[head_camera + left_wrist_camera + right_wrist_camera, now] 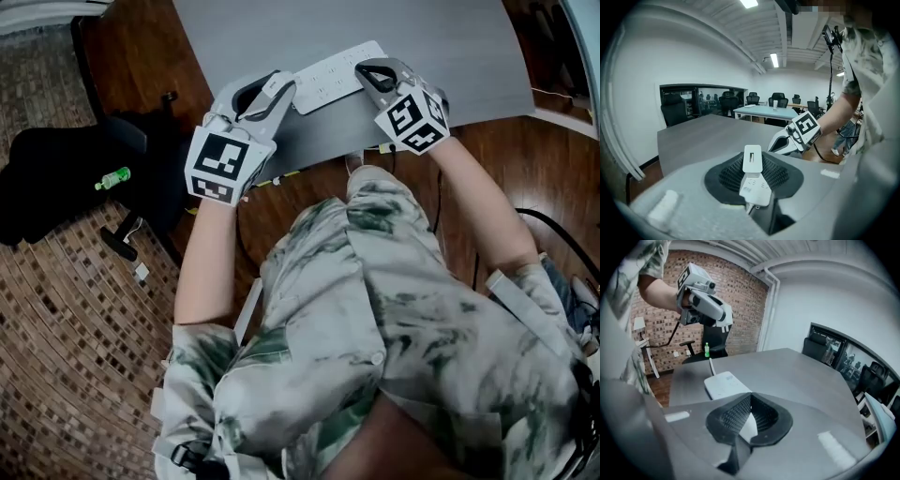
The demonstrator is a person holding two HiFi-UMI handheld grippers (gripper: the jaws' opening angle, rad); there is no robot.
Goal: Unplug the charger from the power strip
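The white power strip (330, 77) lies flat on the grey table (450, 42). In the left gripper view a white charger (753, 174) with a short cable end sits between the dark pads, held above the tabletop. My left gripper (274, 94) is shut on it, just left of the strip. My right gripper (371, 75) is at the strip's right end. In the right gripper view the power strip (724, 383) runs out ahead, and a white sliver of it shows between the closed-in pads of my right gripper (747, 422).
A black office chair (66, 178) with a green bottle (113, 177) on it stands left of the table. Cables hang below the table's near edge (309, 155). More tables and chairs (764, 110) stand far off.
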